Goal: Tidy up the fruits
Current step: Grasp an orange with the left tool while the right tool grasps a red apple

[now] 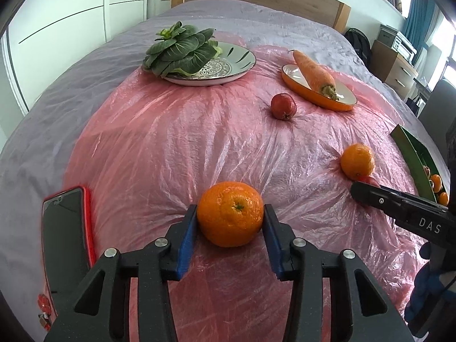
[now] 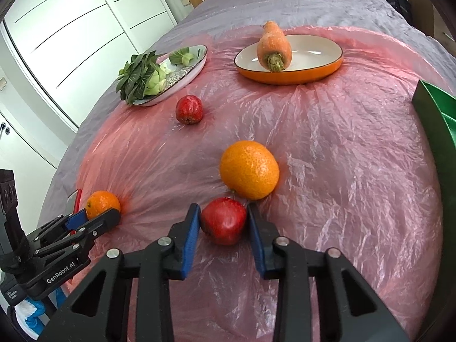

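Left gripper (image 1: 230,221): pads closed against both flanks of an orange (image 1: 230,213), which sits on the pink sheet (image 1: 171,142), not lifted. Right gripper (image 2: 223,223): blue pads snug on a red apple (image 2: 223,220), also on the sheet.

Second orange (image 2: 249,169) lies just behind that apple, touching or nearly so. Third fruit, a small red one (image 2: 189,109), sits apart, nearer the plates.

Green tray (image 1: 413,154) at the right edge appears to hold small oranges already; view poor there. I judge it the fruit bin, so both grips are for carrying that way.

Greens on the patterned plate (image 1: 245,57), carrot (image 2: 273,47) across the orange dish (image 2: 327,68): vegetables kept separate. Phone (image 1: 65,239) at my left.

Writing: "DAS" on the right gripper body, "GenRobot.AI" on the left.
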The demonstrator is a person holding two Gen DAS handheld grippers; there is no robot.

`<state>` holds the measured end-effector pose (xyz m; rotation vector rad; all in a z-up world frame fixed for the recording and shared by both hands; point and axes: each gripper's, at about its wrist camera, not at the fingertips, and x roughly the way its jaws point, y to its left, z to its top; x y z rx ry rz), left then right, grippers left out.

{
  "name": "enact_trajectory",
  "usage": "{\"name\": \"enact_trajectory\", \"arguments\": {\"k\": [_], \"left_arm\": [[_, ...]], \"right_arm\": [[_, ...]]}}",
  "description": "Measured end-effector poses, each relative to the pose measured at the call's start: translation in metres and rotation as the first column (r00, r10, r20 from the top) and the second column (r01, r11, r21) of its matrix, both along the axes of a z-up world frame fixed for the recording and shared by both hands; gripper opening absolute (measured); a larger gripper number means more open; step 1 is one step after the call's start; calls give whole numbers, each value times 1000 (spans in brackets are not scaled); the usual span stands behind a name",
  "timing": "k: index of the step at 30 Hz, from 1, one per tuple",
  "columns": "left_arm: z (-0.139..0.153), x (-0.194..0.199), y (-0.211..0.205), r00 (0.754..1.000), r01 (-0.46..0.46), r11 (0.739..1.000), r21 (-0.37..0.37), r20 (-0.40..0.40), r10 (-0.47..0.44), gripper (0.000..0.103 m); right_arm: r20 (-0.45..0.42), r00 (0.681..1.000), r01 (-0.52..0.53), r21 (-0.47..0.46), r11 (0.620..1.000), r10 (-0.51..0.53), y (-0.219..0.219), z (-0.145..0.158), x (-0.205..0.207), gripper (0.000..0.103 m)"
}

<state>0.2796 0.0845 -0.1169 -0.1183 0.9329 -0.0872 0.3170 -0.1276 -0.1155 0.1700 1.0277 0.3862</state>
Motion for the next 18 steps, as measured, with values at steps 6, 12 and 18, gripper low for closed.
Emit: {"name": "enact_trajectory", "arguments": {"k": [6,12,18], "left_arm": [[6,-5,3,1000,-10,1000,-6,7,10,39],[17,-13,3,1000,-13,1000,-6,21,13,39],[27,-26,-1,1000,-10,1000,-5,27,11,39]], "right_arm": [[6,1000,3,-4,1000,-3,-1,6,-7,45],[14,1000,6,-8,1000,-5,-5,13,-15,45],[19,1000,4,-19,1000,-4,-11,22,-31,45]]}}
